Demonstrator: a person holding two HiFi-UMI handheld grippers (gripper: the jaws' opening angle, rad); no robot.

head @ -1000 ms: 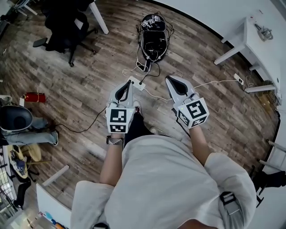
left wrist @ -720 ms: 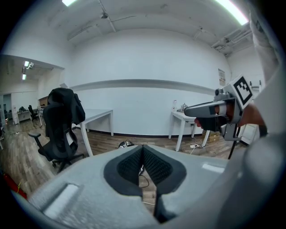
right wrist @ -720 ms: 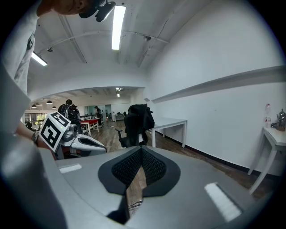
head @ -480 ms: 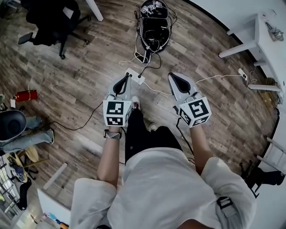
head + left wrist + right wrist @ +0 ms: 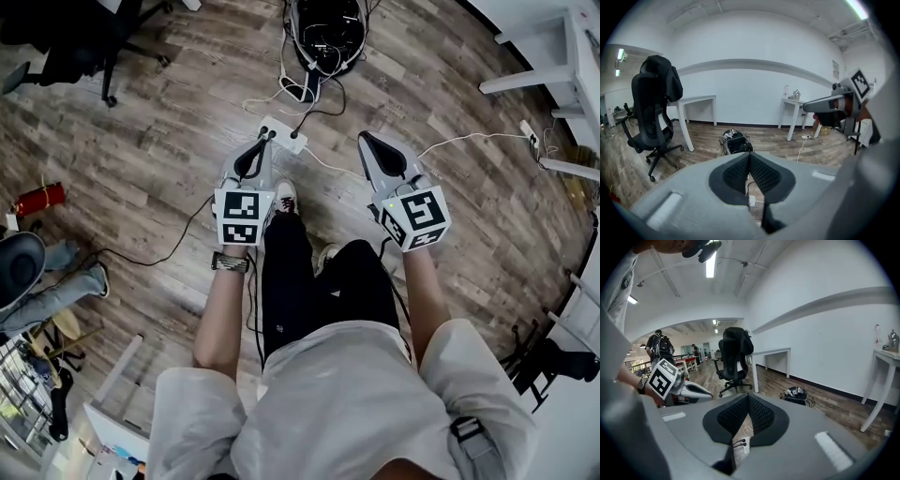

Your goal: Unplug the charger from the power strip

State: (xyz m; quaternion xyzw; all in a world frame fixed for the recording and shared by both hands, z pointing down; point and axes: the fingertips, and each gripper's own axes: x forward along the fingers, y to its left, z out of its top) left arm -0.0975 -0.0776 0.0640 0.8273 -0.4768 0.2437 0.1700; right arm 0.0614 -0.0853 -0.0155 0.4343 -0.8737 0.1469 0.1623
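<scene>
Just beside left jaws: power strip (image 5: 284, 137).

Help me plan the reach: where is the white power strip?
In the head view, the white power strip lies on the wooden floor, centre-left, just beyond the left gripper, with the black basket farther ahead.

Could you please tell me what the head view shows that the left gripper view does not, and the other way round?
Only the head view shows the red object lying on the floor, the person's legs and the left gripper from outside. Only the left gripper view shows the ceiling light and that gripper's ribbed pads meeting, closed on nothing. Both show the white power strip, only glimpsed in the gripper view, the black basket beyond it, and the right gripper.
</scene>
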